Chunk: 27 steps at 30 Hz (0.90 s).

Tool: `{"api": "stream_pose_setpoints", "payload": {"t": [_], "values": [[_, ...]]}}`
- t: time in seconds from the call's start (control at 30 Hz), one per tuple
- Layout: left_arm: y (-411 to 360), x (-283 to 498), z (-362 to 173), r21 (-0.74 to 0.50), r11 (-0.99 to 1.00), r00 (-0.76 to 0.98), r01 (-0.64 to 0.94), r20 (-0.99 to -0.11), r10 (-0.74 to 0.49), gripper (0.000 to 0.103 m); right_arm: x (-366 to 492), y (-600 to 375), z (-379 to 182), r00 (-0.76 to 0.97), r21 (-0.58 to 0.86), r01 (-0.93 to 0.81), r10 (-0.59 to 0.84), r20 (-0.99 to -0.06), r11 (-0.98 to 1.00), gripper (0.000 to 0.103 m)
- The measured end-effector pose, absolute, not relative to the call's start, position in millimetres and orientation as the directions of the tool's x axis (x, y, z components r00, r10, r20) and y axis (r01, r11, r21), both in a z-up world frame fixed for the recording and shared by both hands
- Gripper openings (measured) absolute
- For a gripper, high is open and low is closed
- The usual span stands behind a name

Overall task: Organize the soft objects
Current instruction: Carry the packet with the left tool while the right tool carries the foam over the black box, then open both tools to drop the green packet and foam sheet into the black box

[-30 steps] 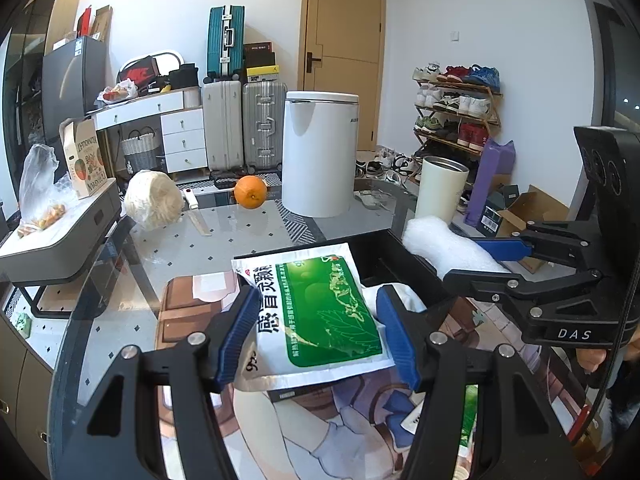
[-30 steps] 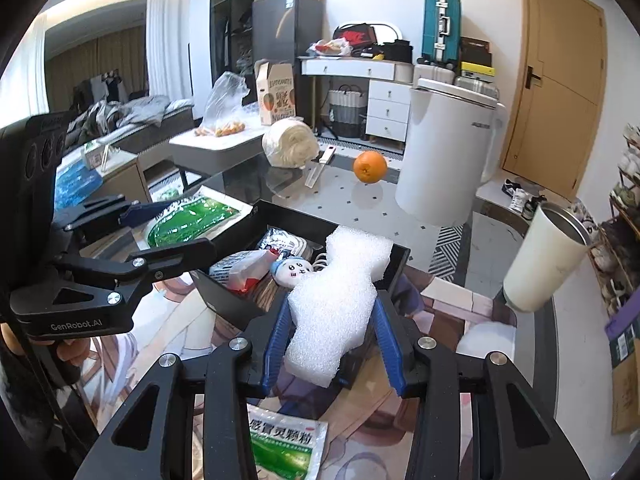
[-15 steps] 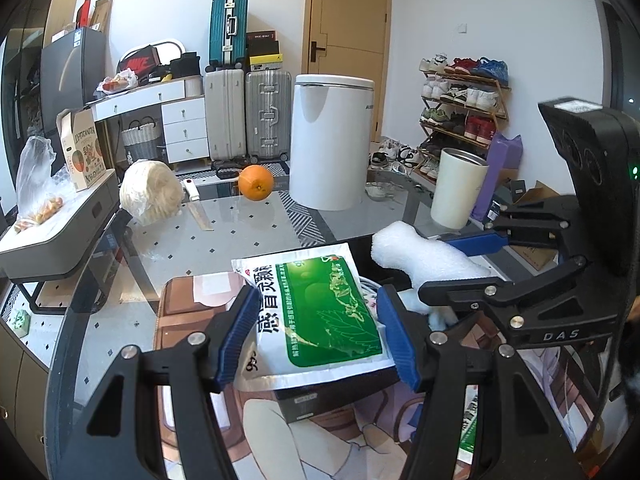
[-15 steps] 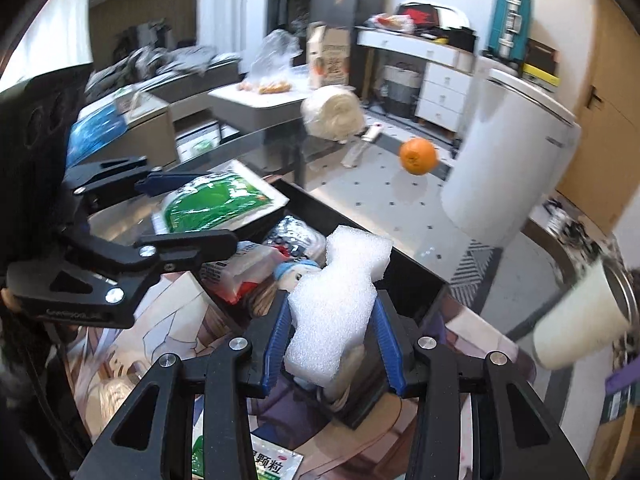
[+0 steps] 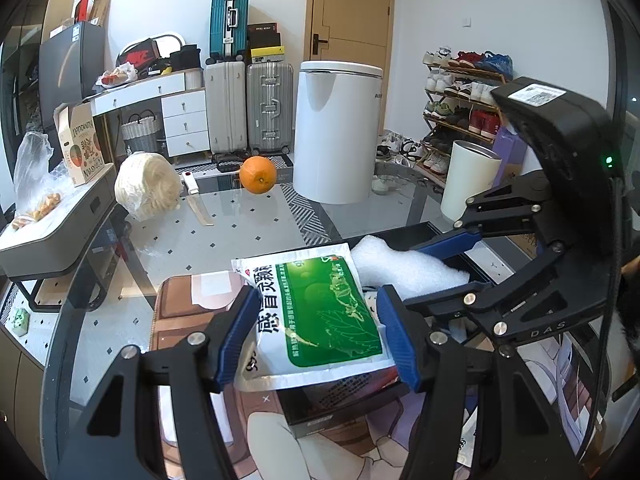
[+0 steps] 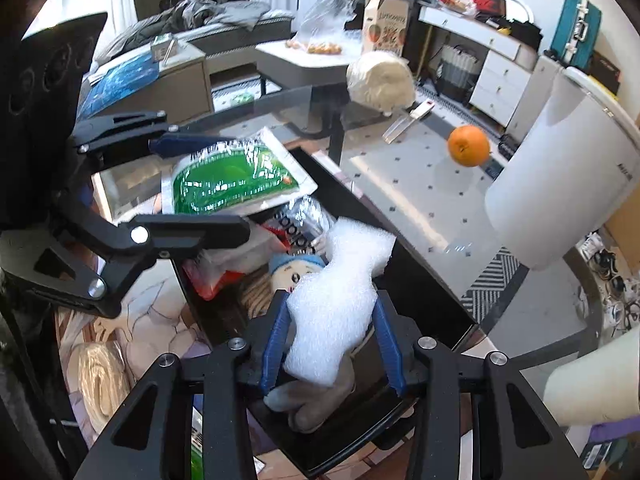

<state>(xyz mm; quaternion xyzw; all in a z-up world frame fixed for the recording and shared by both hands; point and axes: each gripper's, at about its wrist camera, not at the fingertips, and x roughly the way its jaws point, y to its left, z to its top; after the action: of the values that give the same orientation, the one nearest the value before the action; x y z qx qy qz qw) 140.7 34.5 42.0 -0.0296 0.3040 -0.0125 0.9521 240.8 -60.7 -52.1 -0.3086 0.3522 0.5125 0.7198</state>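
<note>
My left gripper (image 5: pixel 318 334) is shut on a green and white sachet (image 5: pixel 320 316), held over the near left corner of a black box (image 6: pixel 424 316). The sachet also shows in the right wrist view (image 6: pixel 236 178). My right gripper (image 6: pixel 332 344) is shut on a white foam piece (image 6: pixel 336 300) and holds it above the inside of the box. The foam also shows in the left wrist view (image 5: pixel 400 268). In the box lie a small doll (image 6: pixel 298 268), a grey soft item (image 6: pixel 316 400) and plastic packets (image 6: pixel 224 268).
The glass table (image 5: pixel 240 232) carries an orange (image 5: pixel 258 174), a wrapped cabbage (image 5: pixel 146 190) and a knife (image 5: pixel 196 200). A printed mat (image 5: pixel 180 312) lies under the box. A white bin (image 5: pixel 336 132), a white cup (image 5: pixel 470 178) and a shoe rack (image 5: pixel 460 108) stand behind.
My right gripper has carried the foam piece forward over the box and down into it. My left gripper has kept the sachet almost still.
</note>
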Motion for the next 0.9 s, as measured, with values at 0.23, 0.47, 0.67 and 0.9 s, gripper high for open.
{"api": "stream_pose_setpoints", "payload": {"t": [0.23, 0.47, 0.67, 0.9], "values": [[35.1, 146.8, 39.8, -0.068, 0.998, 0.812, 0.014, -0.581, -0.051, 0.061, 243.7, -72.7, -47.7, 0.277, -0.119, -0.939, 0.505, -0.817, 0.322, 0.051], [35.0, 150.6, 36.0, -0.072, 0.997, 0.807, 0.024, -0.587, -0.062, 0.061, 239.3, -84.4, -42.8, 0.401, -0.204, -0.887, 0.473, -0.785, 0.414, 0.051], [33.8, 156.7, 33.0, -0.071, 0.997, 0.796, 0.03, -0.602, -0.067, 0.063, 224.2, -93.9, -28.8, 0.446, -0.186, -0.858, 0.516, -0.731, 0.478, 0.055], [26.3, 147.1, 40.8, -0.033, 0.999, 0.81, 0.021, -0.585, -0.037, 0.1, 210.0, -112.4, -21.0, 0.497, -0.143, -0.808, 0.531, -0.686, 0.572, 0.08]]}}
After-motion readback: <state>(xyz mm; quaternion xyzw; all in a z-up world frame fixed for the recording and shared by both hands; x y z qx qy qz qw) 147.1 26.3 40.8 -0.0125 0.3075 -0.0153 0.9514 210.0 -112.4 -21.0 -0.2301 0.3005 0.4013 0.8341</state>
